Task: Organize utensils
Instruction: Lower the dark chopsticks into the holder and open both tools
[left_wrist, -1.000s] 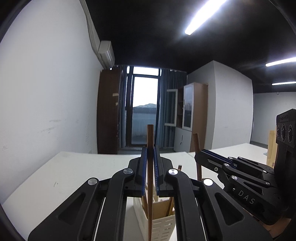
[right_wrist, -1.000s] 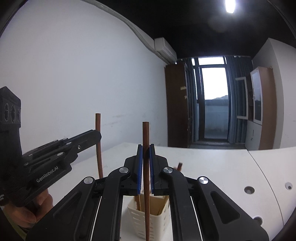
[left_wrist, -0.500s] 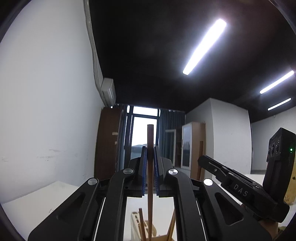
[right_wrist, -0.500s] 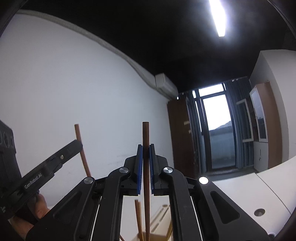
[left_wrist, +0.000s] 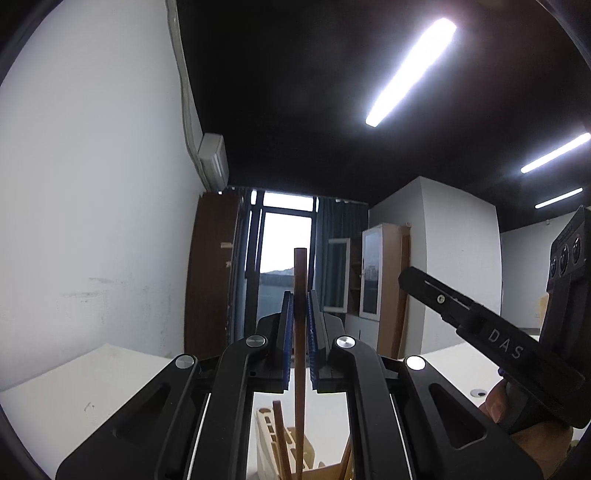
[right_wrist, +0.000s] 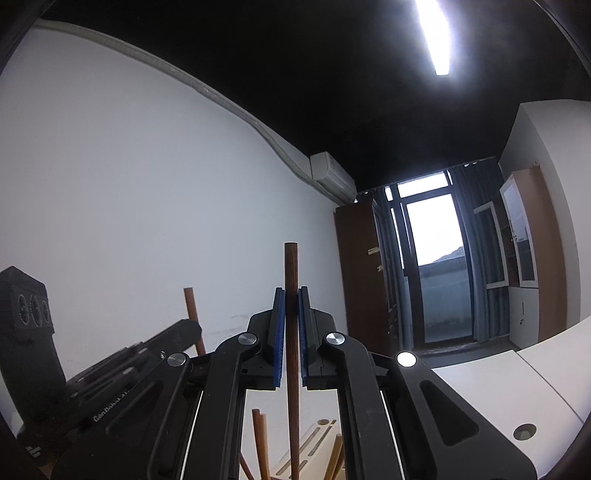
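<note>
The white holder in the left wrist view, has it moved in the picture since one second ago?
Yes. The holder sits lower, against the window: the left gripper tilted up.

I lose the lower end of each held chopstick (left_wrist: 300, 369) (right_wrist: 291, 350) at the bottom edge. The slotted cream utensil holder (left_wrist: 267, 448) is cut off there too, its base unseen; loose chopsticks (right_wrist: 260, 443) inside it are partly hidden by gripper arms.
</note>
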